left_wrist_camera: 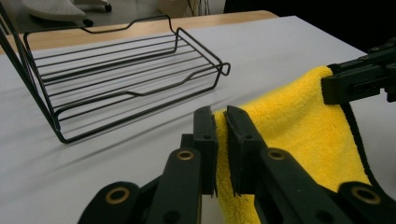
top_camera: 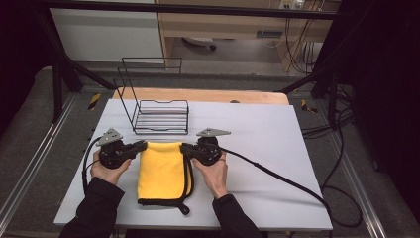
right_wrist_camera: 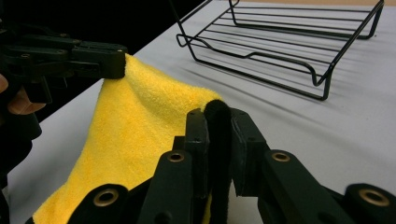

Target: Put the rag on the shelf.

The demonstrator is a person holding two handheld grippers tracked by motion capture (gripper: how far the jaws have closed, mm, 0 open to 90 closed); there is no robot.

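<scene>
Now my left gripper (top_camera: 141, 146) and right gripper (top_camera: 185, 148) each pinch a far corner of the yellow towel (top_camera: 161, 171) at mid-frame; next, probably, lift evenly together

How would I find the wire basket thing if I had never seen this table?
Start at the white table and look toward its far left part. Just beyond the yellow cloth stands the black wire rack. It is the one see-through thing there, made of thin bars with a tall back.
</scene>
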